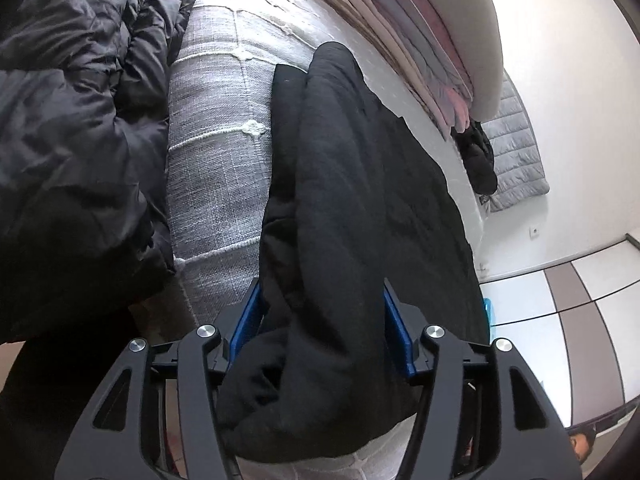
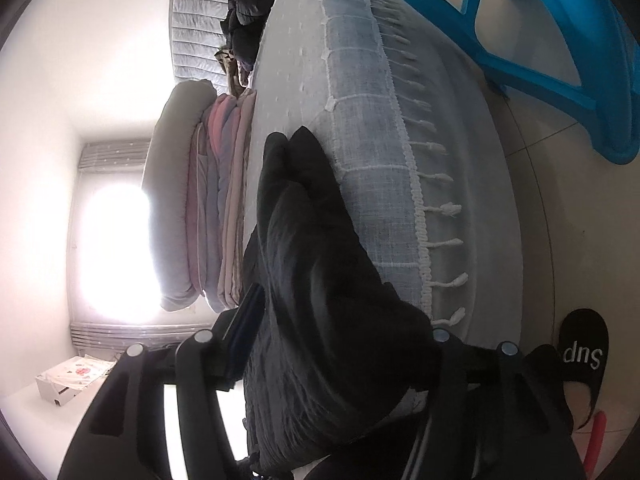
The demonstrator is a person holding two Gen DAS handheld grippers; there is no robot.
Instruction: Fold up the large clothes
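Black garment [image 1: 340,200] is already bunched into a long narrow roll, lying lengthwise on the grey woven bedspread [image 1: 216,152] near the edge of the bed. Both your grippers have it between their jaws at the near end.

Left gripper [image 1: 320,320]: jaws about halfway apart, blue pads either side of the thick fold. Can't tell from this view if the pads actually press the fabric or just flank it.

Right gripper [image 2: 332,340]: same story, jaws part open with dark cloth [image 2: 320,272] filling the gap; its right finger is buried under fabric, so grip is unclear.

Progress, my read: lengthwise folds look done, you're around the midpoint. Still left is a crosswise fold or two, then stacking. A black puffer jacket [image 1: 72,120] lies crumpled on the bed beside it, unfolded, so that's likely next in queue.

Containers: no basket or bin on the bed. A blue plastic frame [image 2: 520,40] stands on the floor; can't tell if it's a hamper, and nothing visible inside it. Finished stack [image 2: 224,200] of folded pink, grey and beige textiles sits at the far side of the bed, with a rolled grey quilt [image 2: 176,200] against it.
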